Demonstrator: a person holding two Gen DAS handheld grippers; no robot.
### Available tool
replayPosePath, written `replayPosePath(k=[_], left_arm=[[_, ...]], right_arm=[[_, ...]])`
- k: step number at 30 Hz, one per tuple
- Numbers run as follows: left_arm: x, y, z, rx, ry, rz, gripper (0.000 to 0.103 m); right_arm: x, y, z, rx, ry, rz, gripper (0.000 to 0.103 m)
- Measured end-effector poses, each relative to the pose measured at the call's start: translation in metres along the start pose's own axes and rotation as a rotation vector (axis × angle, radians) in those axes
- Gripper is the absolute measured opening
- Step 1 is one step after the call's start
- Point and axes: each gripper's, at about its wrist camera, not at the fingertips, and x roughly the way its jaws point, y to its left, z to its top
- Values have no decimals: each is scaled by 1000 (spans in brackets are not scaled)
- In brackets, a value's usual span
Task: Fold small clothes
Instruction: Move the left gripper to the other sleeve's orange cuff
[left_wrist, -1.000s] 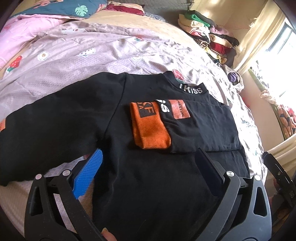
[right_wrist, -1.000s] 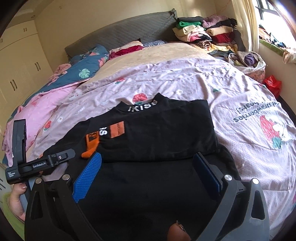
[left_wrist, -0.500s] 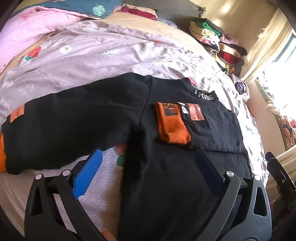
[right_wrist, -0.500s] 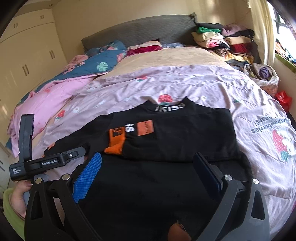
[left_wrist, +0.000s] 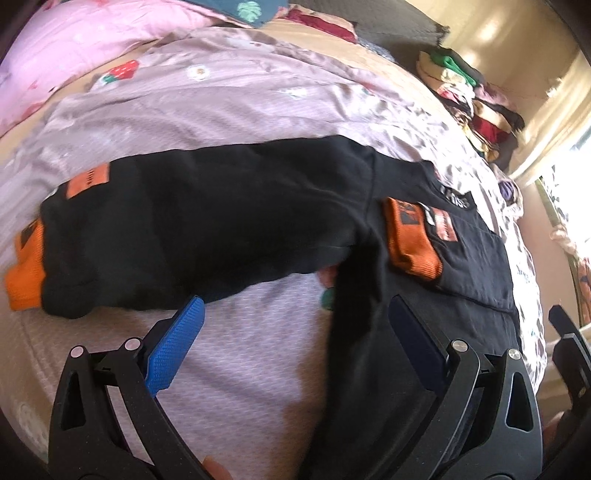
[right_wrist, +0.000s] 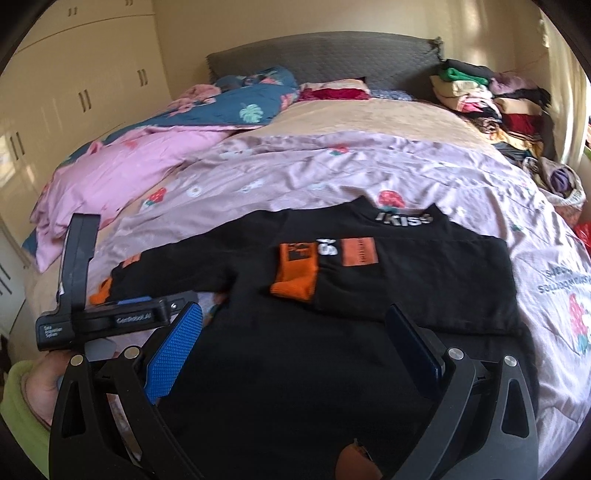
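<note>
In the left wrist view, the left gripper (left_wrist: 295, 332) fills the bottom of the frame with its blue-padded fingers spread wide and nothing between them. Under and beyond it a black sweatshirt (left_wrist: 221, 221) lies flat on a lilac bedsheet (left_wrist: 240, 110). One sleeve stretches out toward the left edge of the frame, ending in an orange cuff (left_wrist: 26, 273). The other sleeve is folded across the chest at centre right, its own orange cuff (left_wrist: 410, 240) lying on the body of the garment. This view is somewhat smeared, so the lettering on the collar is hard to read here. A stack of folded clothes (left_wrist: 469, 99) sits in the upper right.

In the right wrist view, the right gripper (right_wrist: 295, 332) stands likewise wide open and empty, low in the frame over the sweatshirt's hem. The collar, printed "IKISS", points toward the grey headboard (right_wrist: 325, 55). The left gripper appears at lower left, held by a hand (right_wrist: 40, 384) in a light green sleeve, just beside the outstretched sleeve. A pink duvet (right_wrist: 122, 166) lies at left.
</note>
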Motion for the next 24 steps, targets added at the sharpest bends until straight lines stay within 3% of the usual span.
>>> replayPosePath(k=[9, 21, 24], left_arm=[[-11, 37, -3, -111, -27, 30, 93], [-19, 84, -15, -235, -35, 65, 93], [-19, 91, -20, -256, -45, 45, 93]], right_arm=[[14, 32, 0, -72, 30, 51, 99], [25, 44, 8, -94, 38, 68, 99], [28, 49, 8, -104, 40, 76, 99]])
